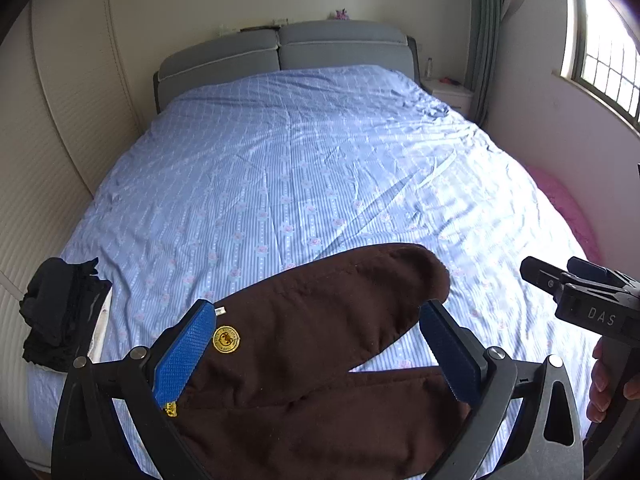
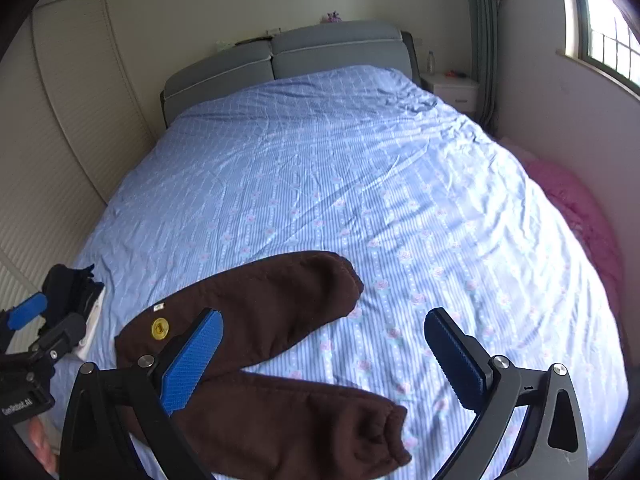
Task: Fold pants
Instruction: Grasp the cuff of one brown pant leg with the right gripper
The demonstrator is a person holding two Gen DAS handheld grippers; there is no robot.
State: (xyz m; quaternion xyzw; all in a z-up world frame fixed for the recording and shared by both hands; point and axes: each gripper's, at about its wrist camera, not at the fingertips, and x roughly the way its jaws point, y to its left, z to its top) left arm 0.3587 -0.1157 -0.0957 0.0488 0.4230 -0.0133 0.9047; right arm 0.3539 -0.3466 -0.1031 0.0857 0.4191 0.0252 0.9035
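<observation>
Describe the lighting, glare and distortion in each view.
Left wrist view: window blown out, sunlit glare on the blue striped bedsheet, strong fisheye bowing, dark vignetted corners. Right wrist view: softer glare on the sheet's right side, the same barrel distortion.

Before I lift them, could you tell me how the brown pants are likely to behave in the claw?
The pants look like thick fleece lying limp on the bed, so they will probably droop rather than hold shape. The fuzzy surface should grip, not slip. The two splayed legs would likely dangle separately.

Left gripper (image 1: 316, 354) and right gripper (image 2: 324, 360): black frames, silver screws, blue textured finger pads (image 1: 182, 354); "DAS" lettering on the right body
</observation>
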